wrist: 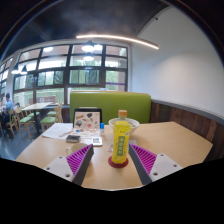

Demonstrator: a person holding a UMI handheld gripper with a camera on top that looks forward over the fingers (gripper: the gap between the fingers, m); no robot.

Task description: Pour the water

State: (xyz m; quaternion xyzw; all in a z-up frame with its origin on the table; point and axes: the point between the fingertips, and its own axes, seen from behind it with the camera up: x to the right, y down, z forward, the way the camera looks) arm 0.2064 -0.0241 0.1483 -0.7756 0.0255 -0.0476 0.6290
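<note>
Bottle upright on the worktop, between the separated fingers of the tool.

The bottle (120,140), yellowish with a yellow cap and a printed label, stands on a red coaster-like base (119,161) on the light wooden worktop (175,140). The tool (112,160) is spread apart; its purple pads (143,157) flank the bottle with a gap at each side. Beyond the bottle, papers (57,130) and an upright display card (87,120) rest on the worktop. A green bench back (140,105) and large windows (70,70) lie behind.
</note>
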